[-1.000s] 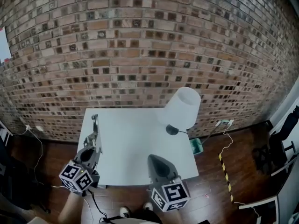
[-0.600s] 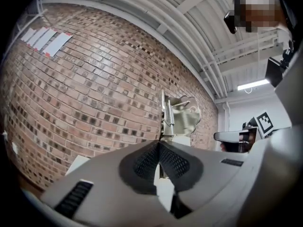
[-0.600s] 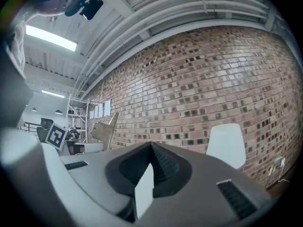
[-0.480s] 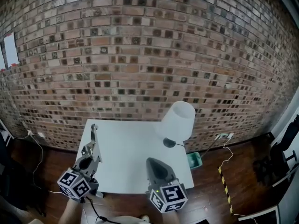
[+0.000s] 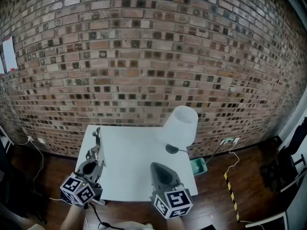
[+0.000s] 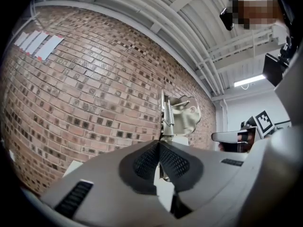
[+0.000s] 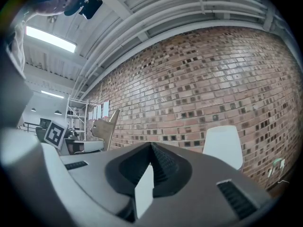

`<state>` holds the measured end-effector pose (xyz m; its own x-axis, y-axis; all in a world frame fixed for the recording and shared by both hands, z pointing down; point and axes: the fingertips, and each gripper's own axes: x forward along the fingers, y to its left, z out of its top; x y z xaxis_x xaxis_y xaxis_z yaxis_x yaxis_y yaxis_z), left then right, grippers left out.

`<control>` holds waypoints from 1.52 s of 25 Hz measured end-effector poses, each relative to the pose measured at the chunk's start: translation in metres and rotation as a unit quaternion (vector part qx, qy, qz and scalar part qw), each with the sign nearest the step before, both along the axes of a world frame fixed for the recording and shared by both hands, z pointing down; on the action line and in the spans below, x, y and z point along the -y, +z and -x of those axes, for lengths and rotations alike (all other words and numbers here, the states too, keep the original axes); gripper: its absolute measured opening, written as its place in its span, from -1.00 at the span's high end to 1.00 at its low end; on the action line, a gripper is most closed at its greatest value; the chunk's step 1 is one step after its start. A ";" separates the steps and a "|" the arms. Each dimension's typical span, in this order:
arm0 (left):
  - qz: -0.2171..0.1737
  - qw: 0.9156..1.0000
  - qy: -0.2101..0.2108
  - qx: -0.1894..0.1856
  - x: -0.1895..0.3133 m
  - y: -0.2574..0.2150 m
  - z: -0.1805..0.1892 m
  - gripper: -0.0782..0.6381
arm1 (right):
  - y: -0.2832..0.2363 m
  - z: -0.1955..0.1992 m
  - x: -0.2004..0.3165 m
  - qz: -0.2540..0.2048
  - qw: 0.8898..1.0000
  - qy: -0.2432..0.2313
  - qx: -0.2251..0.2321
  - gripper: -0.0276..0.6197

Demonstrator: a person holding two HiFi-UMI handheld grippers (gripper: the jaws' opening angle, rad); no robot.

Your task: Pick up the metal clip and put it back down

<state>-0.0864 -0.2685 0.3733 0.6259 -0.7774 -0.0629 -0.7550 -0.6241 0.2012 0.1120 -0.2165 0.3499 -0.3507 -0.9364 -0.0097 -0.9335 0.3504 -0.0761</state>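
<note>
The metal clip (image 5: pixel 97 145), pale metal with a coil spring, stands upright over the left edge of the white table (image 5: pixel 134 171). My left gripper (image 5: pixel 95 158) is shut on its lower end. In the left gripper view the clip (image 6: pixel 180 116) sticks up past the closed tips of the left gripper (image 6: pixel 159 144). My right gripper (image 5: pixel 159 167) hovers at the table's front edge, shut with nothing in it. In the right gripper view, the right gripper (image 7: pixel 151 148) shows closed pads, and the clip (image 7: pixel 106 129) appears far to the left.
A white-shaded lamp (image 5: pixel 180 125) stands at the table's back right corner, and the lamp (image 7: pixel 222 143) also shows in the right gripper view. A brick wall (image 5: pixel 144 56) runs behind the table. A green bin (image 5: pixel 197 166) and cables (image 5: pixel 229 141) lie on the wooden floor to the right.
The head view has shifted slightly, so the table sits lower in the picture. Both grippers keep their places relative to the table, and the clip stays in the left one.
</note>
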 end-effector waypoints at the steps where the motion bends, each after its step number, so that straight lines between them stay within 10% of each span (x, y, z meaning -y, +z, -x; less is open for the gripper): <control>1: 0.001 1.000 0.001 0.000 0.001 0.001 -0.001 0.73 | 0.000 -0.001 0.001 0.000 1.000 0.001 0.000 0.95; 12: 0.016 1.000 0.014 0.011 0.007 0.011 0.001 0.74 | 0.005 0.007 0.002 0.012 1.000 0.012 -0.004 0.95; 20: 0.029 0.985 0.023 0.169 0.015 0.072 0.002 0.73 | 0.016 0.009 -0.010 0.030 0.998 0.055 -0.007 0.95; 31: 0.023 0.922 0.073 0.379 0.073 0.157 -0.038 0.73 | 0.031 -0.019 0.031 0.026 0.997 0.067 -0.022 0.95; 38: -0.016 0.830 0.103 0.547 0.117 0.248 -0.075 0.73 | 0.075 -0.054 0.086 0.068 0.996 0.048 0.025 0.95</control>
<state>-0.0110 -0.3859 0.6215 0.4410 -0.6553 0.6133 -0.3516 -0.7548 -0.5537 0.1661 -0.3029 0.4248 -0.2624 -0.9594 0.1035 -0.9560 0.2438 -0.1633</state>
